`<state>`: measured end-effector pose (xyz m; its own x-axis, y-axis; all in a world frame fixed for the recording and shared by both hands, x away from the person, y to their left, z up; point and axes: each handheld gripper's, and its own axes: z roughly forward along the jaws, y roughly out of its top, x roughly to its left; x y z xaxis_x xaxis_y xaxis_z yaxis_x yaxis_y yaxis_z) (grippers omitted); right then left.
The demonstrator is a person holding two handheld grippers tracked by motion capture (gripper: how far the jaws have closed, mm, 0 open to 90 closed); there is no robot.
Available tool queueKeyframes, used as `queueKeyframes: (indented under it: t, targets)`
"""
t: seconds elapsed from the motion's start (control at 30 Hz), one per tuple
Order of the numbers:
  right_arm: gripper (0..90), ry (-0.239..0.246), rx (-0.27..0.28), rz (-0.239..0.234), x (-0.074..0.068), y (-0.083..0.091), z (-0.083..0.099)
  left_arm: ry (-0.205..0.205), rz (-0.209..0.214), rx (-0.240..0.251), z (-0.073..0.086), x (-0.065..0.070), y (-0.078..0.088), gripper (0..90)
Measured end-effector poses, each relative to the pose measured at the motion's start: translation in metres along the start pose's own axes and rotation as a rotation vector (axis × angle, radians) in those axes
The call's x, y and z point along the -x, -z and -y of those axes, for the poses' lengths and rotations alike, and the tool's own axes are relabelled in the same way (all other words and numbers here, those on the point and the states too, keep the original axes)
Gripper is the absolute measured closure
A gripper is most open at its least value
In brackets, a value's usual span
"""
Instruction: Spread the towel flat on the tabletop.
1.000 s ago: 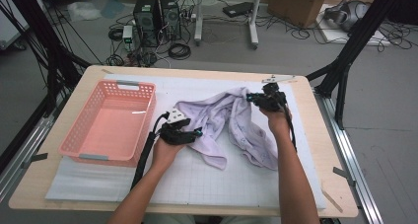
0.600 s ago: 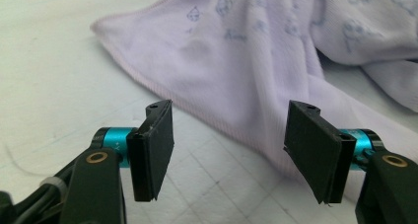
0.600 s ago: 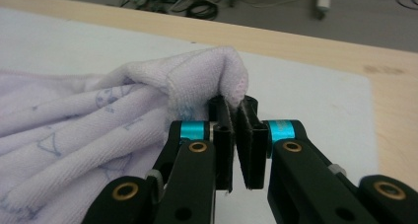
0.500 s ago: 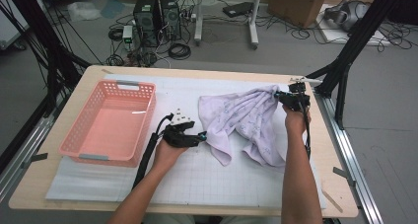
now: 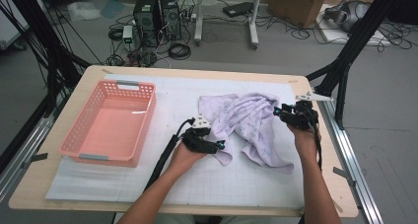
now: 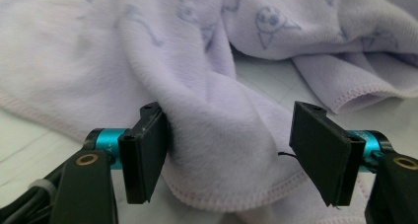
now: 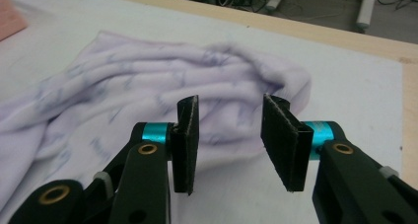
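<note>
Lilac towel (image 5: 249, 123) crumpled on mat, between left tongs (image 6: 229, 157) and right tongs (image 7: 229, 142), both agape.

Wooden desk (image 5: 315, 83) under a white gridded mat (image 5: 246, 177)
A pink basket (image 5: 109, 123) sits left; a crumpled lilac towel (image 5: 249, 123) lies right.

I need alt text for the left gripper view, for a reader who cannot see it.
Two open black fingers of the left gripper straddle a raised fold of a lilac towel with a stitched hem and faint cartoon prints, lying crumpled on a white gridded mat.
</note>
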<state>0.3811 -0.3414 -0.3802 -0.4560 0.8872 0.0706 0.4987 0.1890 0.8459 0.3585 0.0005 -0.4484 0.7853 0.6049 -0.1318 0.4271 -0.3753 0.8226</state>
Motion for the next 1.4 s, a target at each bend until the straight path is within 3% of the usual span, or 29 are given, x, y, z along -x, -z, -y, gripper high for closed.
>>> queueKeyframes:
  t: [0.07, 0.13, 0.2, 0.33, 0.37, 0.47, 0.53, 0.63, 0.73, 0.93, 1.07, 1.17, 1.3, 1.4]
  targets:
    - [53.0, 0.012, -0.007, -0.014, -0.008, 0.010, 0.008, -0.036, -0.030, -0.060, -0.003, 0.004, -0.009, 31.1]
    - [51.3, 0.024, 0.002, -0.026, -0.014, 0.016, 0.016, -0.076, -0.064, -0.067, -0.004, 0.006, -0.012, 34.9]
    - [49.1, 0.032, -0.006, -0.038, -0.021, 0.020, 0.024, -0.080, -0.069, -0.064, -0.005, 0.005, -0.012, 41.3]
    - [47.5, 0.039, -0.005, -0.064, -0.035, 0.025, 0.039, -0.050, -0.049, -0.056, -0.006, -0.009, -0.002, 73.9]
    - [47.1, 0.033, 0.002, -0.072, -0.037, 0.026, 0.041, -0.036, -0.052, -0.041, -0.007, -0.013, 0.002, 75.8]
    - [46.6, 0.030, 0.033, -0.111, -0.048, 0.029, 0.047, -0.004, -0.070, 0.023, -0.010, -0.024, 0.013, 78.0]
    - [46.7, 0.052, 0.024, -0.135, -0.057, 0.029, 0.048, 0.010, -0.066, 0.033, -0.014, -0.031, 0.018, 78.3]
    - [46.8, 0.061, 0.010, -0.185, -0.066, 0.025, 0.049, 0.071, -0.052, 0.102, -0.017, -0.041, 0.024, 78.6]
    - [47.0, 0.064, 0.011, -0.208, -0.072, 0.021, 0.049, 0.080, -0.078, 0.121, -0.020, -0.049, 0.028, 78.6]
    - [49.9, 0.094, 0.002, -0.254, -0.084, 0.021, 0.048, 0.153, -0.093, 0.164, -0.017, -0.063, 0.032, 78.6]
    - [53.3, 0.127, -0.006, -0.292, -0.094, 0.019, 0.047, 0.154, -0.100, 0.168, -0.018, -0.065, 0.033, 78.6]
    - [53.8, 0.172, -0.063, -0.334, -0.106, 0.010, 0.048, 0.147, -0.105, 0.162, -0.023, -0.065, 0.032, 78.6]
    - [55.9, 0.240, -0.149, -0.280, -0.118, -0.008, 0.055, 0.147, -0.113, 0.160, -0.029, -0.068, 0.033, 78.5]
    - [62.5, 0.308, -0.223, -0.178, -0.122, -0.019, 0.063, 0.150, -0.120, 0.164, -0.031, -0.071, 0.034, 78.5]
